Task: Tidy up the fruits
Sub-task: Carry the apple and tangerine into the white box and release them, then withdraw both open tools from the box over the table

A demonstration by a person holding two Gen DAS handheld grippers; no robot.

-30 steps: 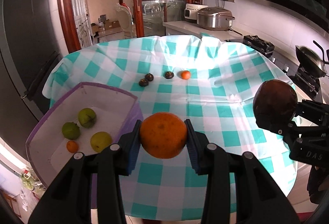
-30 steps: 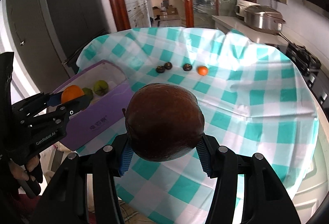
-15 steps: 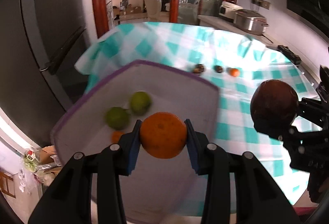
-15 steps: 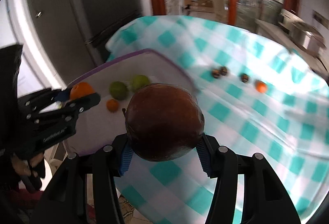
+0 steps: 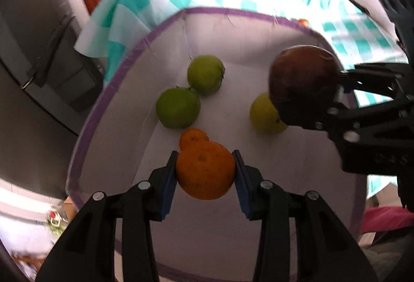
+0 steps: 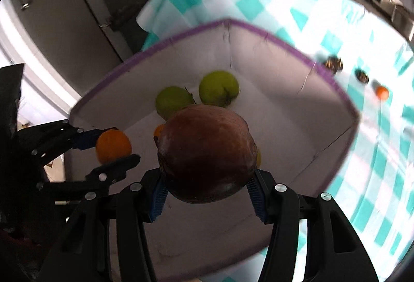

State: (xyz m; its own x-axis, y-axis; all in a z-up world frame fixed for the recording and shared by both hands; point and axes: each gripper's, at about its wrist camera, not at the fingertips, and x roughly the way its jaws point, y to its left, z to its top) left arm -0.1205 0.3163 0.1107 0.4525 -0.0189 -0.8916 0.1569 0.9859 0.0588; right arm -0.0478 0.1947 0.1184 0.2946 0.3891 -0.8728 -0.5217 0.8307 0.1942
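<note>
Tools have swung from the bench to above the purple-rimmed bin [image 5: 121, 70], the left tool [image 5: 205, 173] clamped on its orange [image 5: 205, 170], the right tool [image 6: 207, 187] on the brown fruit [image 6: 207, 152], ready for release.

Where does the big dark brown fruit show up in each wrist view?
Left wrist: the dark brown fruit sits at the right, clamped in the right gripper over the purple-rimmed bin.
Right wrist: the same fruit fills the centre foreground, between that gripper's blue pads.
Shared landmark: the two touching green fruits on the bin floor.
</note>
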